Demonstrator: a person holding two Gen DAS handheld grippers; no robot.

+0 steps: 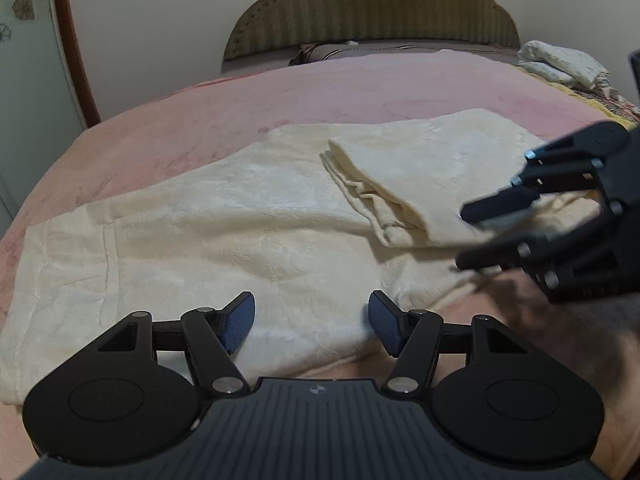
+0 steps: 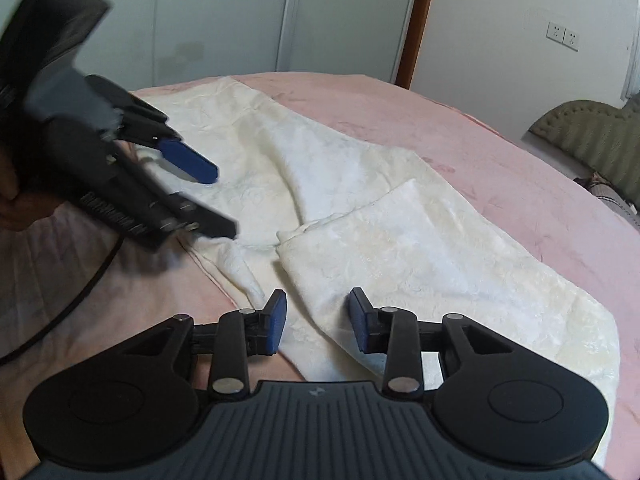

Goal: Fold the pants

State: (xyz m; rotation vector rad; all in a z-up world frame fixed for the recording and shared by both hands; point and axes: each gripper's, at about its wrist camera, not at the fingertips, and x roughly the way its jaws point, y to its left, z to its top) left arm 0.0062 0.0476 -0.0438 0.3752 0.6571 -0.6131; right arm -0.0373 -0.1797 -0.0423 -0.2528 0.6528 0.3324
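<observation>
Left hand-held gripper [image 1: 311, 322] hides pants' [image 1: 240, 216] near hem (right one [image 1: 478, 236] blurred).

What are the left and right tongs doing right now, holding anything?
Left tongs: open, empty, above the cream textured fabric pants.
Right tongs: open, narrower gap, gripping nothing, above the pants' folded part.

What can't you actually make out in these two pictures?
- Pants: near hem hidden behind the left gripper, left view.
- Right gripper: blurred, body cut off by the right edge, left view.
- Pillows: small, cut off at the edge, left view.
</observation>
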